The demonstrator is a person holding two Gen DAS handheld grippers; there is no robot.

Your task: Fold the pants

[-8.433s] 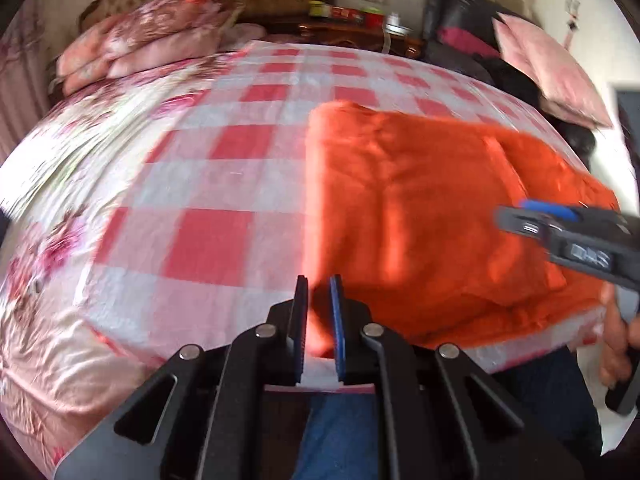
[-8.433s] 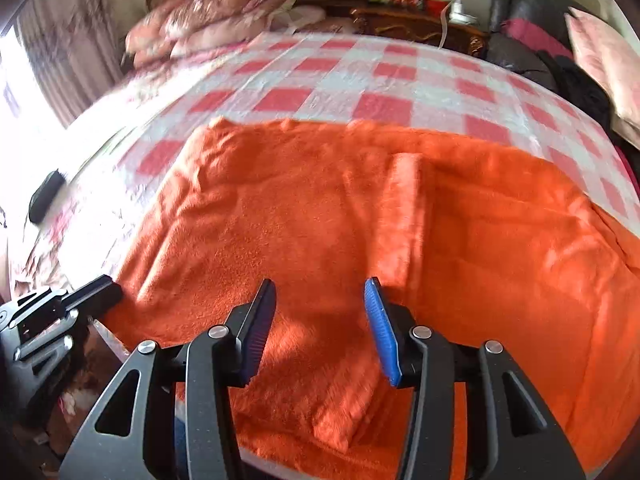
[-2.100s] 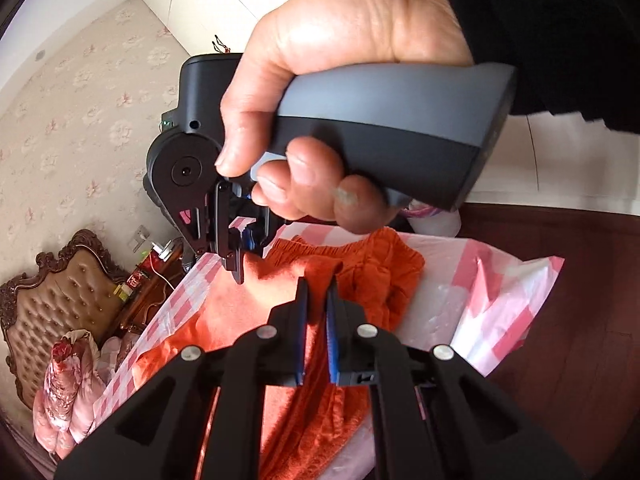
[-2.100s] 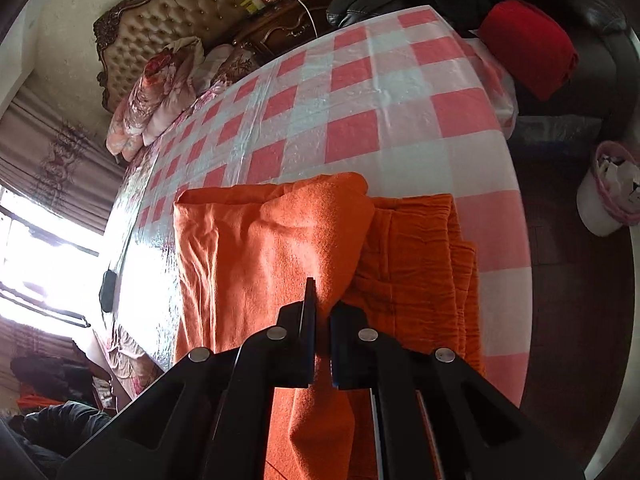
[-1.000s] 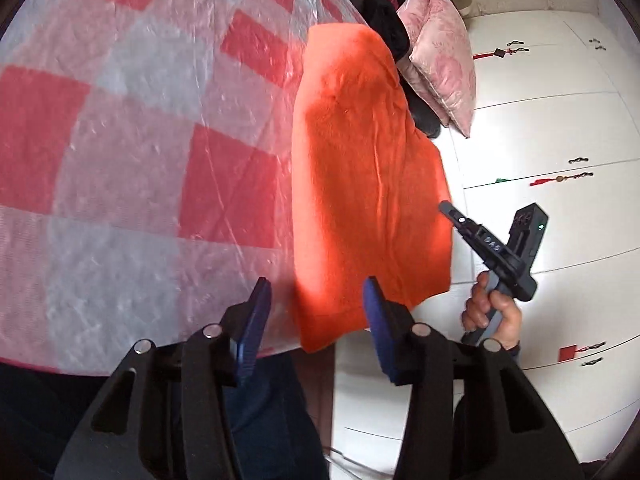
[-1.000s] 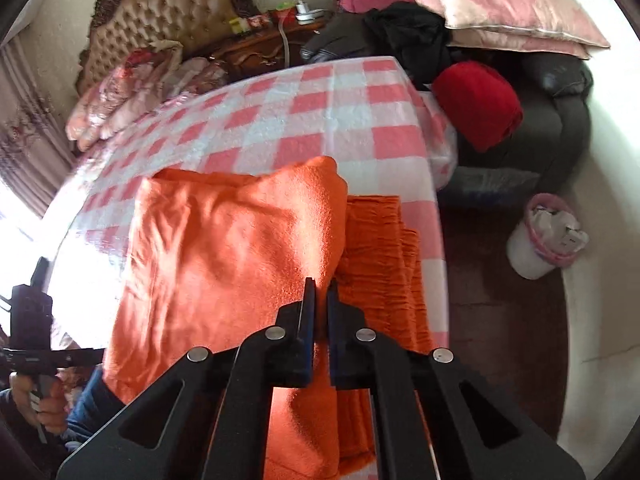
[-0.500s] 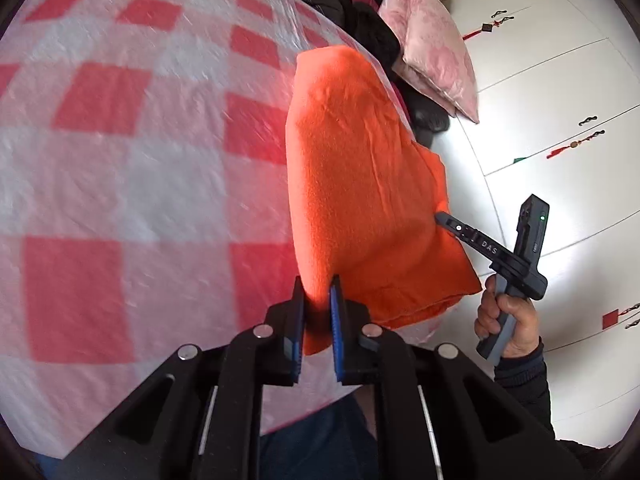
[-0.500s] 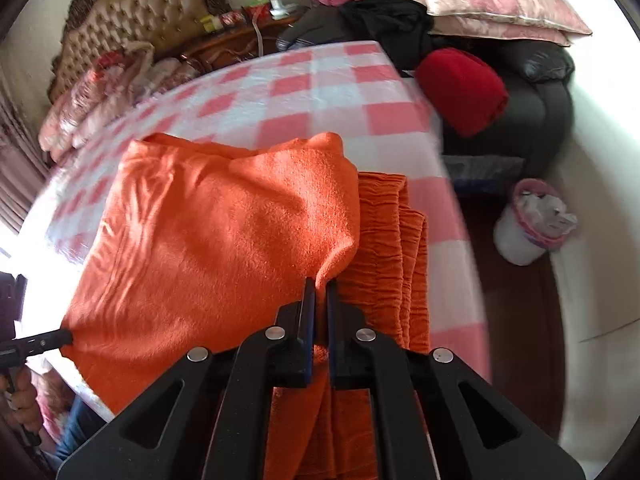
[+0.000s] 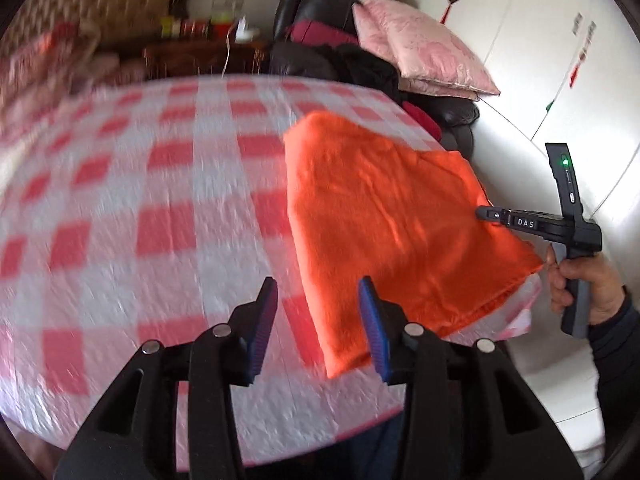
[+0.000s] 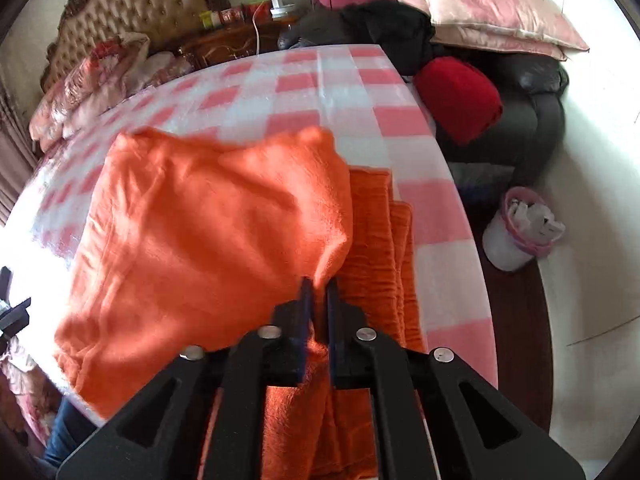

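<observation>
Orange pants (image 9: 384, 216) folded on the checked bed cover (image 9: 168, 216), at its right edge.
My left gripper (image 9: 318, 322) is spread wide and holds nothing, poised over the pants' near corner by the bed's near edge. My right gripper (image 10: 318, 304) is pinched tight on the folded-over layer, raising it above the waistband (image 10: 384, 236).

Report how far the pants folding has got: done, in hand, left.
Done: the orange pants lie doubled over on the checkered table, the top layer over the ribbed waistband. In hand: the right gripper is shut on the folded edge; the left gripper is open, holding nothing, beside the near corner. Left: release that edge and probably fold once more.
</observation>
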